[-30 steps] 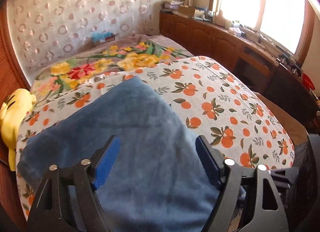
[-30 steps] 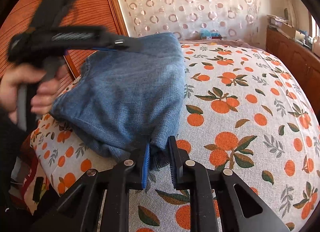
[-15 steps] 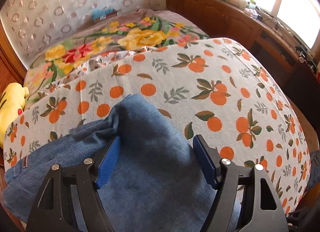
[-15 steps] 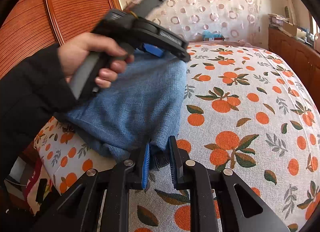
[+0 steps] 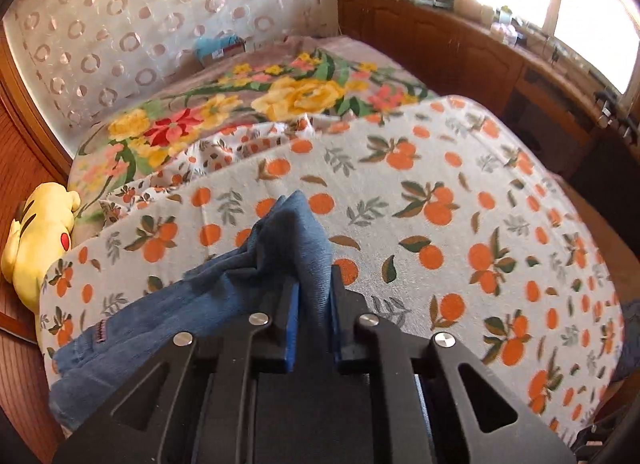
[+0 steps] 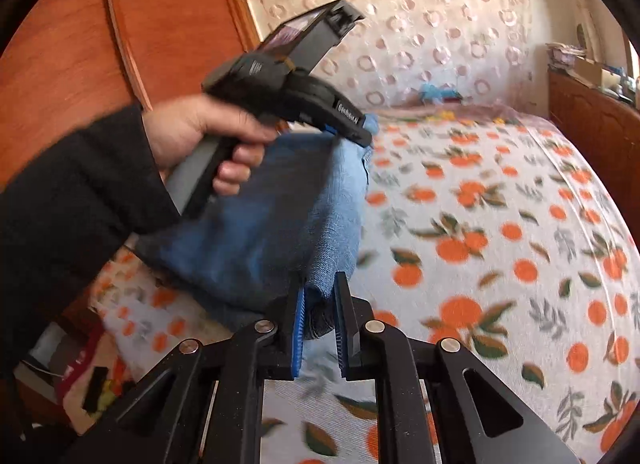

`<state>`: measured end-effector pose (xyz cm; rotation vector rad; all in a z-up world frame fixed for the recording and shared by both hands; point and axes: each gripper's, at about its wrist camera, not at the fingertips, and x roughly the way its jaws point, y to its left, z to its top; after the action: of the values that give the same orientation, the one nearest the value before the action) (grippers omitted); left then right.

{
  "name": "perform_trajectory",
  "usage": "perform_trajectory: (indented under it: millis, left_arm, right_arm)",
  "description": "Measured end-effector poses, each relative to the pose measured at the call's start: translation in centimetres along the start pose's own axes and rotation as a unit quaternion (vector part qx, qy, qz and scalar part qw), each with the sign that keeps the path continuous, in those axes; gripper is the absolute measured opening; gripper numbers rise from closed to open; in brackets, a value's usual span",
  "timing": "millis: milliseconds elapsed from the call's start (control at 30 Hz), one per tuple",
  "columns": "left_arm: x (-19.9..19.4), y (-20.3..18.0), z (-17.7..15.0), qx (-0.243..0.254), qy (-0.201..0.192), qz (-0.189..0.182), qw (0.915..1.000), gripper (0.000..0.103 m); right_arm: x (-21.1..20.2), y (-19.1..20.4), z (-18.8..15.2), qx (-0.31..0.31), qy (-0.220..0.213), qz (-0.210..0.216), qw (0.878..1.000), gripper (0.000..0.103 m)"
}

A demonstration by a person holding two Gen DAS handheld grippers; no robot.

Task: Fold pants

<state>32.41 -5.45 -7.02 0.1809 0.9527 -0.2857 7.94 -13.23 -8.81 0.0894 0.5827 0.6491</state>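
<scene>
I have both grippers clamped on the blue jeans [image 5: 280, 260] now. My left gripper [image 5: 312, 304] has just squeezed its jaws together, and a bunched corner of denim sticks up between the blue pads [image 5: 291, 320]. In its view the jeans trail off toward 8 o'clock, down to the near edge of the bed. My right gripper [image 6: 320, 308] is pinched tight on another edge of the jeans [image 6: 280, 232], with a roll of cloth caught between its pads.

The jeans lie on the orange-print sheet [image 5: 460, 224], on the side of the bed near the wooden wardrobe [image 6: 80, 44]. In the right view, the part by my grippers looks lifted off the sheet, and my left hand [image 6: 200, 136] holds its gripper at about 11 o'clock, above the cloth.

I think I am at the step where I pick up two corners to make a fold. Next I should lift both corners together, keep the edge stretched between them, carry it over the rest of the jeans, and lay it down flat. I must not let either corner slip.

There is a small red tag [image 5: 102, 331] on the jeans, but I cannot read it. The left gripper has white letters on its side in the right view; they are too blurry to read for sure. A yellow plush toy [image 5: 36, 240] sits at 9 o'clock.
</scene>
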Motion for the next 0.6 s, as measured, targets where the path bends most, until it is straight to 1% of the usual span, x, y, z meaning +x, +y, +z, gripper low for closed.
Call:
perform_trajectory:
  millis: [67, 167, 333, 433, 600]
  left_arm:
    - [-1.9, 1.3, -0.2, -0.012, -0.018, -0.005, 0.9998, 0.011]
    - [-5.1, 3.9, -0.7, -0.035, -0.043, -0.015, 0.9983, 0.011]
    - [-9.1, 8.3, -2.8, -0.063, -0.073, -0.007, 0.9953, 0.009]
    - [-11.4, 11.2, -4.8, -0.085, -0.091, -0.001, 0.9923, 0.009]
    - [-12.7, 15.8, -8.5, -0.12, -0.097, 0.011, 0.9879, 0.009]
  right_arm:
    - [-0.6, 1.0, 0.9, -0.006, -0.009, 0.021, 1.0, 0.01]
    - [-0.5, 3.5, 2.1, -0.026, -0.011, 0.048, 0.998, 0.006]
    - [0.6, 8.6, 3.4, -0.077, -0.009, 0.089, 0.993, 0.004]
    - [2.0, 11.9, 3.7, -0.1, 0.004, 0.118, 0.988, 0.004]
    - [5.2, 16.3, 3.7, -0.129, 0.034, 0.153, 0.979, 0.004]
